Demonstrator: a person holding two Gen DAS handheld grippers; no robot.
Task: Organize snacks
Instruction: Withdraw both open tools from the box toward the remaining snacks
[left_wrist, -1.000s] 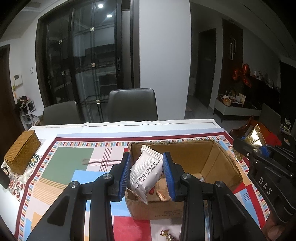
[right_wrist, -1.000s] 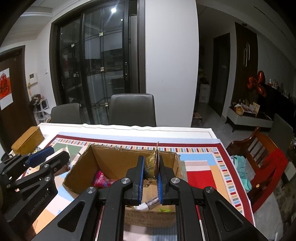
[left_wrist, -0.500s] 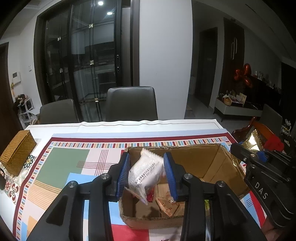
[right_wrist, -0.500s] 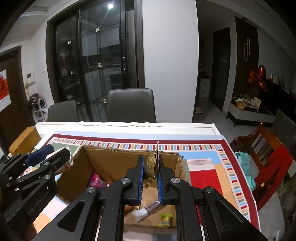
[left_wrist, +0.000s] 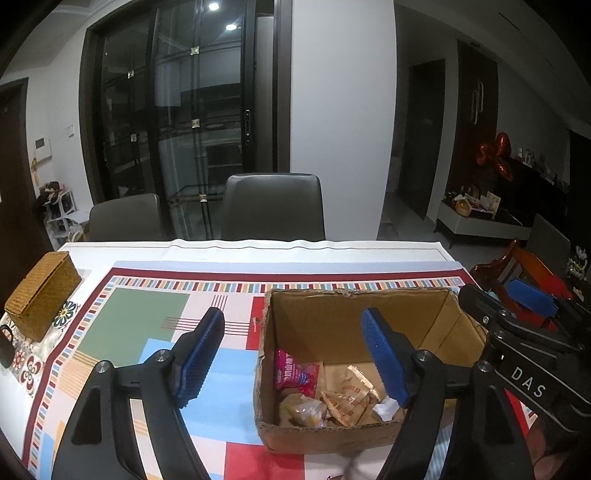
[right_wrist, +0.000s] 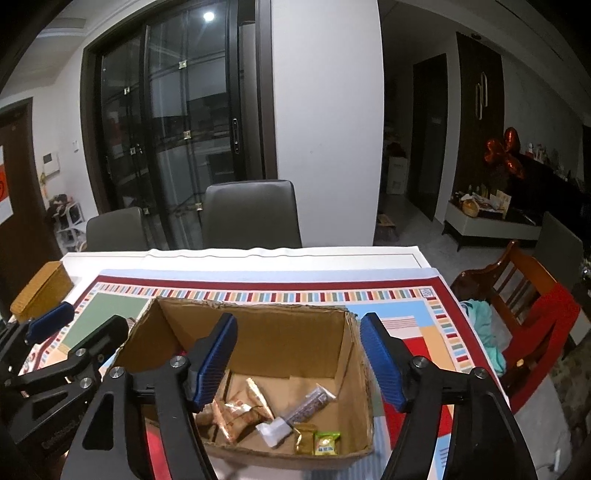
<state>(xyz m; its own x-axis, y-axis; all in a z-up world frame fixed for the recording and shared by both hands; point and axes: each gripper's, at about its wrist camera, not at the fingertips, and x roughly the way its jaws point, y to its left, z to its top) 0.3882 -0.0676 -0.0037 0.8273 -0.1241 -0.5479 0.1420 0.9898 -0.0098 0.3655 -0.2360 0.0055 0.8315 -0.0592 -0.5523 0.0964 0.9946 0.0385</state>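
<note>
Left wrist view: wicker box far left on the patterned surface. Cardboard box holds pink packet and tan wrappers. Left gripper fingers opening, nothing between them.

Right wrist view: same cardboard box, green sweet, long dark bar inside. Right gripper fingers opening, empty; left finger hides some wrappers.

Matt brown cardboard box
</note>
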